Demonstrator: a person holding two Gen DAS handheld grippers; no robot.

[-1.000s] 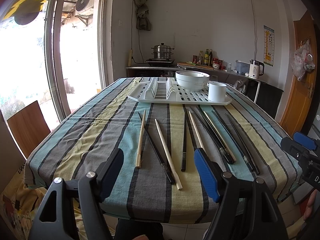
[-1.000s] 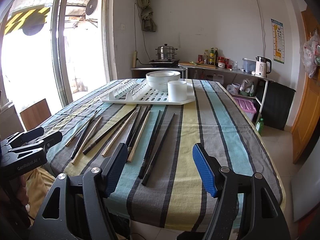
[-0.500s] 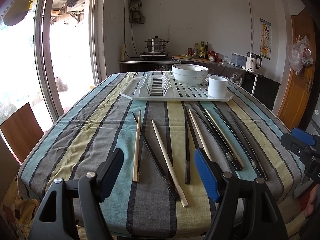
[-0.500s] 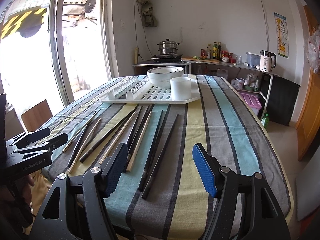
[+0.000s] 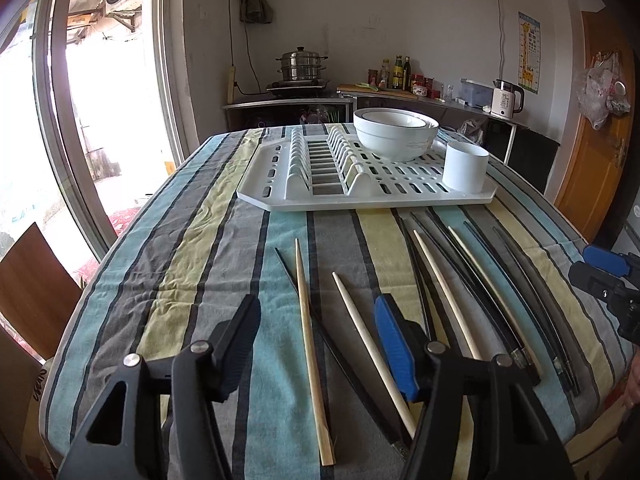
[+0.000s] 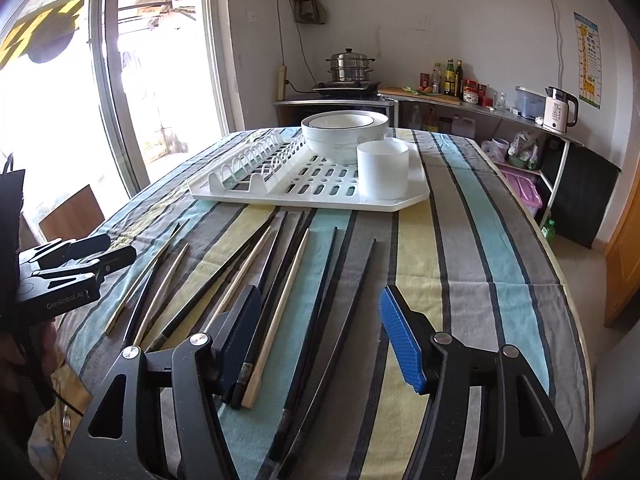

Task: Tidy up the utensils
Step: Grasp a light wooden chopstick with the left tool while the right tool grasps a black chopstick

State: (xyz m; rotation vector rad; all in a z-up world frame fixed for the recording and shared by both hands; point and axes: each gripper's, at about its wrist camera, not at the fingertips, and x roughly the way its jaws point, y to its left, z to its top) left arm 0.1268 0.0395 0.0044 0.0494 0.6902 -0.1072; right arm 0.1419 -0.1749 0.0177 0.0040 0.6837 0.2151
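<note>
Many chopsticks (image 5: 442,284) lie loose on the striped tablecloth (image 5: 192,240), some pale wood and some black. From the left gripper (image 5: 316,344) they fan out from 12 to 2 o'clock. Its jaws are closing with nothing pinched yet. The right gripper (image 6: 320,332) is closing too, over black sticks, maybe not touching them. The white rack (image 6: 304,188) with a bowl (image 6: 344,134) and cup (image 6: 382,174) sits at 12 o'clock.

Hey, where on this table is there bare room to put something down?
Bare cloth lies left of the chopsticks toward the window, and right of them and the white rack to the table edge. The near middle is crowded with chopsticks.
</note>
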